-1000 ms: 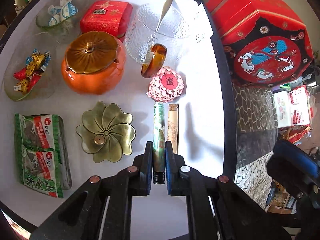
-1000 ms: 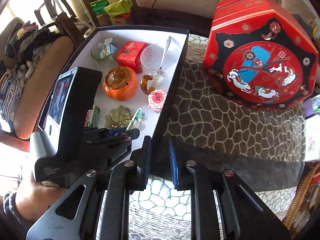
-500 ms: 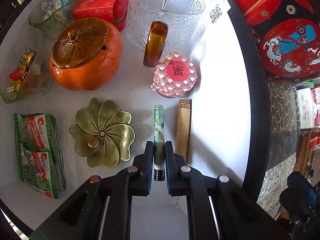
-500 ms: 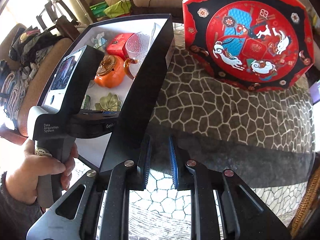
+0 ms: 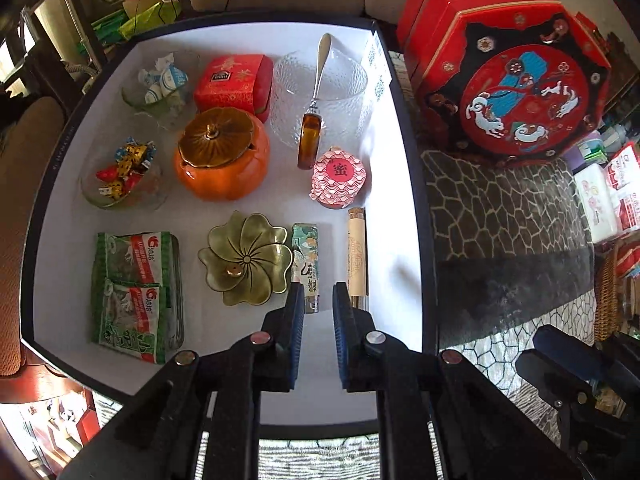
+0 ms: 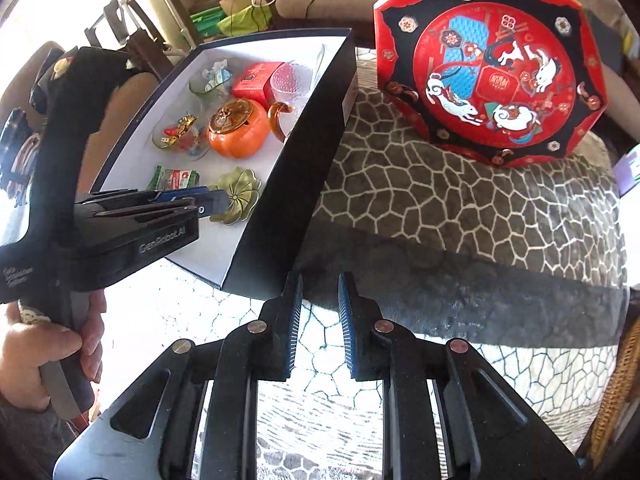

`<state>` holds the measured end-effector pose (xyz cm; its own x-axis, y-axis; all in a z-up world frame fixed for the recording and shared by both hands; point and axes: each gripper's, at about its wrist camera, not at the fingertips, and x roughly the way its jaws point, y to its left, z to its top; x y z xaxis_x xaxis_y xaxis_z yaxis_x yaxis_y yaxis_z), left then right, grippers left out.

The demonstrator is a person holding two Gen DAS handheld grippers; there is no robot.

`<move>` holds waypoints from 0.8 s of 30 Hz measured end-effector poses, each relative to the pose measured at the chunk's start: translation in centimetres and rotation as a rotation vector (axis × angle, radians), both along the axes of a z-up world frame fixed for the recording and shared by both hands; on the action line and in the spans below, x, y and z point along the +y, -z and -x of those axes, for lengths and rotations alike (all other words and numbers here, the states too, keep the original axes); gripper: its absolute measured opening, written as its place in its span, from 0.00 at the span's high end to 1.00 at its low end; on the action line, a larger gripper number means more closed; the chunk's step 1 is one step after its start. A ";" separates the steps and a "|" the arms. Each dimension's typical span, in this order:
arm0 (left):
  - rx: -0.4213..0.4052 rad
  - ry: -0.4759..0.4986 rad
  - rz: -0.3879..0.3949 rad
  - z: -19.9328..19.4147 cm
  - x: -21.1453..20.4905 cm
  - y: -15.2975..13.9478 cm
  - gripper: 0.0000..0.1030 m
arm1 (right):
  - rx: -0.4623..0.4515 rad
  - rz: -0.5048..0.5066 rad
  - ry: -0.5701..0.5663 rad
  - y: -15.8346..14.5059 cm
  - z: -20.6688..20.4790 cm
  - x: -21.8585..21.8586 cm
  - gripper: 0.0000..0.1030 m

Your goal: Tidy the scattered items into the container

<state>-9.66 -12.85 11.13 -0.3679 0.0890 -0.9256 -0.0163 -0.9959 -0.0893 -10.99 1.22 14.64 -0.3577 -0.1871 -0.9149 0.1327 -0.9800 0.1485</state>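
The left gripper (image 5: 314, 300) has just been opening its jaws, freeing the patterned lighter (image 5: 306, 264), which lies at twelve o'clock, long axis along the fingers, seemingly flat in the box (image 5: 404, 128); the right gripper (image 6: 318, 300), jaws narrow and empty, hangs outside at the box's four o'clock.

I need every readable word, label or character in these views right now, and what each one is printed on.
"蜜": red disc on the round pink wave-patterned packet.
"GenRobot.AI": side of the black left hand-held gripper.
Green and white snack sachets: red brand lettering, too blurred to read.
Red rectangular tin: dark label, too small.
Pale paper-wrapped tube, green patterned lighter: print unreadable.
Red octagonal gift box: centre seal illegible.
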 end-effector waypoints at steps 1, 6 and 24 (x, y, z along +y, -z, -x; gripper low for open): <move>0.033 0.002 0.019 -0.7 0.1 -0.6 0.76 | 0.004 -0.005 0.003 0.0 -0.4 -0.1 0.82; 0.087 -0.019 0.043 -2.2 1.7 -1.1 0.63 | 0.014 -0.013 0.001 0.2 -2.4 -1.1 0.78; 0.192 -0.050 0.071 -12.3 2.7 -3.0 0.57 | 0.100 -0.010 0.091 0.5 -10.8 -0.1 0.50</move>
<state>2.68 -10.18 14.18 -0.5407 0.0035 -0.8412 0.0235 -0.9995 -0.0193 -0.21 1.12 14.11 -0.4619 -0.1409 -0.8756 0.0567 -0.9900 0.1294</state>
